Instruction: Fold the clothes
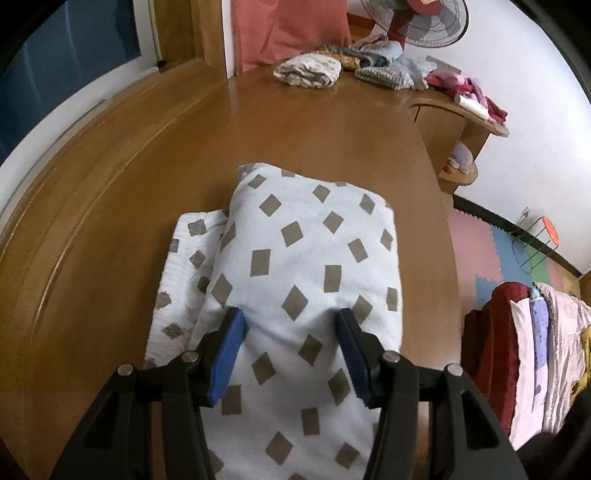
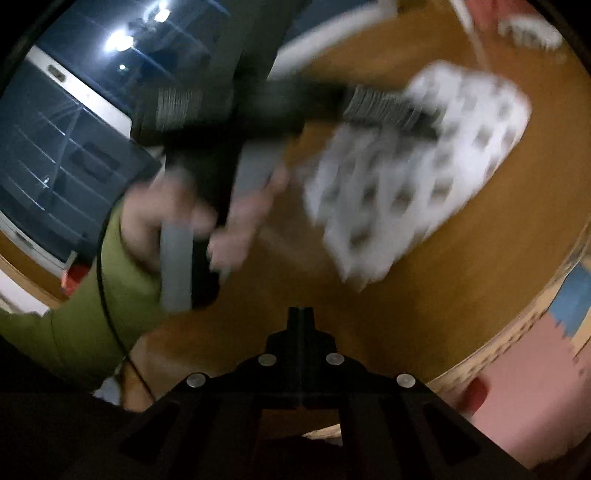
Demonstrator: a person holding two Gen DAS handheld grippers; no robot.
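A white cloth with grey-brown diamonds (image 1: 306,251) lies folded into a thick bundle on the brown wooden table (image 1: 258,125). My left gripper (image 1: 290,317) straddles its near part. Both blue pads (image 1: 229,350) press against a raised fold of the cloth from either side. The right wrist view is blurred. It shows the same cloth (image 2: 417,173) with the left gripper's dark body over it, held by a hand (image 2: 177,221) in a green sleeve. My right gripper (image 2: 301,312) hangs over bare table near the front edge, jaws together with nothing between them.
A heap of unfolded clothes (image 1: 354,62) lies at the table's far end, below a fan (image 1: 424,22). A side shelf (image 1: 465,122) holds pink items. More laundry (image 1: 535,350) hangs past the table's right edge, above coloured floor mats (image 1: 491,251).
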